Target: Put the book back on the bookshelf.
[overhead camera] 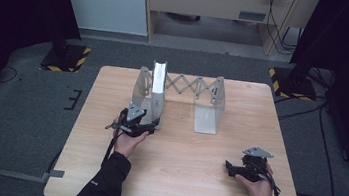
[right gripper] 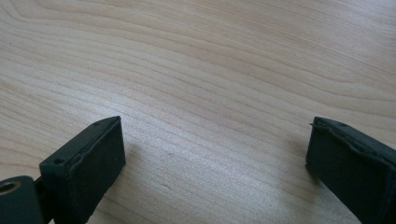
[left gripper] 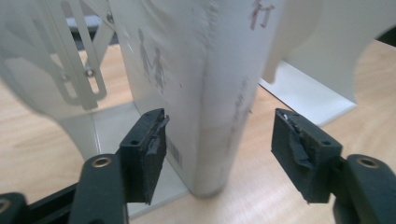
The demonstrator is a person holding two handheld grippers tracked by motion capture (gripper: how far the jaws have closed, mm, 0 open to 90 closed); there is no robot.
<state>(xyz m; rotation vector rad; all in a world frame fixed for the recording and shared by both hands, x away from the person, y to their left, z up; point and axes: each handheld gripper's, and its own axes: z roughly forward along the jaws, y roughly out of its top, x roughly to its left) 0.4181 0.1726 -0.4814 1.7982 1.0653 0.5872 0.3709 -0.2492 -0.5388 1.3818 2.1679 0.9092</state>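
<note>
The left gripper stands with its jaws apart on either side of a white book, the pads clear of both covers, so nothing is clamped. The book stands upright straight ahead of it, spine toward the gripper, its foot on the base plate of an expanding metal bookend rack and its far cover beside the rack's end panel. It looks thin and fairly light, with stiff, smooth covers that could slip under a weak pinch; taken high up it would likely tip. The safest hold is probably low on the spine, pads flat on both covers. The right gripper hangs well off to the side over the bare wooden surface, jaws wide apart and empty.
</note>
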